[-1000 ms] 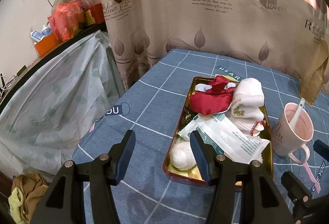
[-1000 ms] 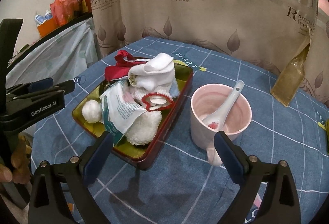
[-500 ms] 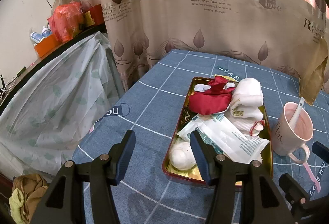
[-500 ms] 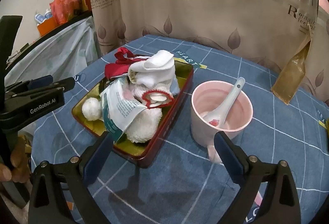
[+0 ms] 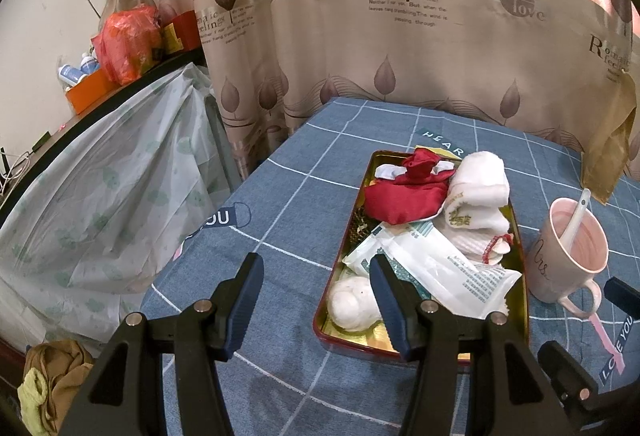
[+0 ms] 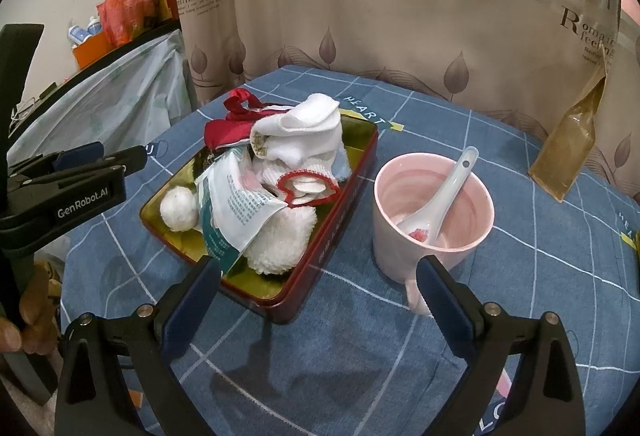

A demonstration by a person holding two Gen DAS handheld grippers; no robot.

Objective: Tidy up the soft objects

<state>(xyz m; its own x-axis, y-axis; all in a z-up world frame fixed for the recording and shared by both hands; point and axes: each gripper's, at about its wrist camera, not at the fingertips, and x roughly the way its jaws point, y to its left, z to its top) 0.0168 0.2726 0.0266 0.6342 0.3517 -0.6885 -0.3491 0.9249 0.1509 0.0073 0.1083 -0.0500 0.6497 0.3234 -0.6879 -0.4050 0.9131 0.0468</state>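
Observation:
A gold-lined red tray [image 5: 518, 236] [image 6: 340, 232] on the blue checked tablecloth holds a red cloth pouch [image 5: 404, 195] [image 6: 228, 127], rolled white socks [image 5: 480, 187] [image 6: 304, 131], a white plastic packet [image 5: 436, 268] [image 6: 236, 203], a white fluffy ball [image 5: 352, 302] [image 6: 178, 209] and a fluffy white piece [image 6: 280, 240]. My left gripper [image 5: 316, 296] stands open just short of the tray's near left corner, nothing between its fingers. My right gripper [image 6: 320, 300] is open wide, low over the cloth, between the tray's near end and the mug.
A pink mug [image 5: 568, 248] [image 6: 432, 211] with a white spoon [image 6: 444, 191] stands right of the tray. A leaf-print curtain [image 5: 360, 35] hangs behind the table, a brown packet [image 6: 568, 151] leans against it. A plastic-covered piece of furniture [image 5: 100, 195] is on the left.

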